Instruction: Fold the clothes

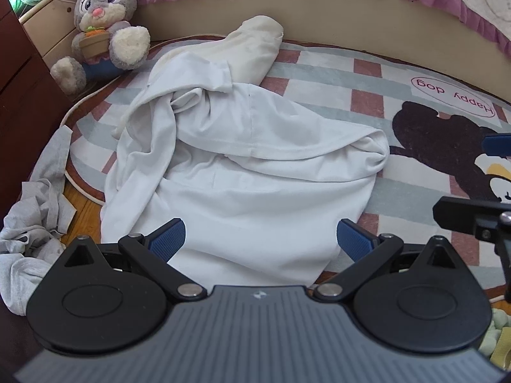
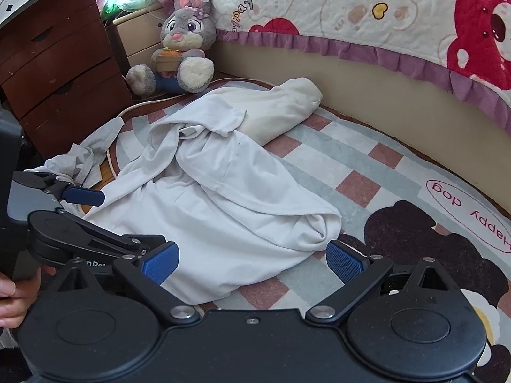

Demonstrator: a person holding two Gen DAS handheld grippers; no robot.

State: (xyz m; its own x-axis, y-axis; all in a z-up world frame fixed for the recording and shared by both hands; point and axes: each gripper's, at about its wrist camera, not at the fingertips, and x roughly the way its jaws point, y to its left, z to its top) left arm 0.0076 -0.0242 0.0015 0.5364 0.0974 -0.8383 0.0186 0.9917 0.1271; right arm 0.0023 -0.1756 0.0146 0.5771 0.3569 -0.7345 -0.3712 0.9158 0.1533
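Your white garment [image 1: 242, 172] lay plain, no print anywhere, its far sleeve a creamier off-white. Beside it sat a pale grey garment [image 1: 35, 223], also unpatterned. Under both, the rug [image 1: 335, 73] showed a check of dusty pink, grey-green and white squares, with a dark brown cartoon dog and pink "Happy dog" lettering. Your fingers [image 1: 167, 237] were blue with a fine dotted texture, on black arms. The plush rabbit [image 2: 185, 41] was grey with cream paws and pink ears. The quilt [image 2: 383, 16] was cream with red bears and a purple ruffle. The drawers [image 2: 60, 60] were reddish-brown wood.
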